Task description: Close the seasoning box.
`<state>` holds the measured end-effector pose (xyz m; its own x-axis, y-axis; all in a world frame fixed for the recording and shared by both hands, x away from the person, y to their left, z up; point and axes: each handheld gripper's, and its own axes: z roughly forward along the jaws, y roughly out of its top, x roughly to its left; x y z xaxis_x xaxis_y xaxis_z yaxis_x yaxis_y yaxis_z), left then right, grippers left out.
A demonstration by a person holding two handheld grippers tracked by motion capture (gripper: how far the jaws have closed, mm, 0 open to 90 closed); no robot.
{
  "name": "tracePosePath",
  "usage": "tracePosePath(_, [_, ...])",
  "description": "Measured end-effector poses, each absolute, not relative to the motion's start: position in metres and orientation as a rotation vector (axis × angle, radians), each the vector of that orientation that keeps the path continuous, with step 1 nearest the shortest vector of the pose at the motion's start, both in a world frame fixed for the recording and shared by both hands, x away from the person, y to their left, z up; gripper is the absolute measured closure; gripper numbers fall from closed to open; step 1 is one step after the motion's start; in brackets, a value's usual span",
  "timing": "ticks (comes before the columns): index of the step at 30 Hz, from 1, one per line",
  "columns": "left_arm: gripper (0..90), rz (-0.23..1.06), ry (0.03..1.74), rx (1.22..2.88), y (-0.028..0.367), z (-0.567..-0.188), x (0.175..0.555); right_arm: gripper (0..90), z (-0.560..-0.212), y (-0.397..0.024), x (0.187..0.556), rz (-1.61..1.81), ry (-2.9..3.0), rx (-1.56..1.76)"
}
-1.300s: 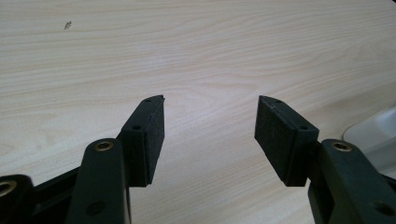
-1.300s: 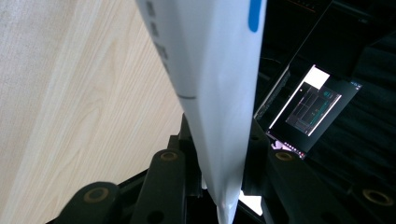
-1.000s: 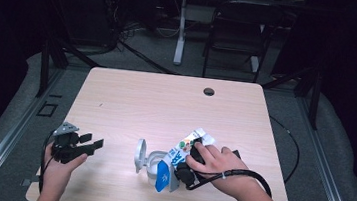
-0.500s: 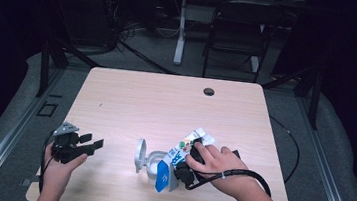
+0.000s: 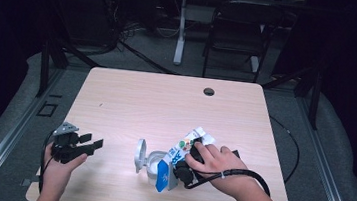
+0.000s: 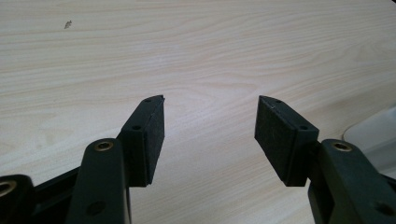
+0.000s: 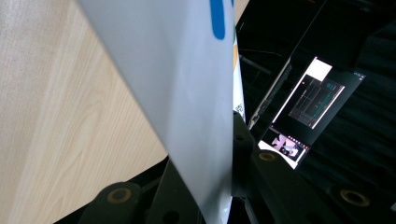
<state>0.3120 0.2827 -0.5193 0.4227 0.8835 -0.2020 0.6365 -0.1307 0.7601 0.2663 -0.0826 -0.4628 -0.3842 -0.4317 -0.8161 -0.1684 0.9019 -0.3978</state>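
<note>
Near the table's (image 5: pixel 131 100) front edge, the right gripper (image 5: pixel 183 168) is clamping the tilted carton (image 5: pixel 176 155), jaws just closing; the left gripper (image 5: pixel 92 145) is hovering wide, well apart.

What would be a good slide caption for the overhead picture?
Right gripper clamps a tilted carton beside an open-lidded white container while the left gripper waits open.

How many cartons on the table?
1. The carton lies tilted near the table's front edge, clamped in the right gripper, its blue end by a white container. Another could be hidden behind the hand, though nothing suggests it.
</note>
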Motion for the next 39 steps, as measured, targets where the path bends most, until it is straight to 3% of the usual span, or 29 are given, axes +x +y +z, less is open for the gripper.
tracePosePath(39, [43.1, 0.383, 1.300, 1.851, 0.2822, -0.5197, 0.3119, 86.9, -0.4613, -0.0847, 0.2658, -0.278, 1.991, -0.388])
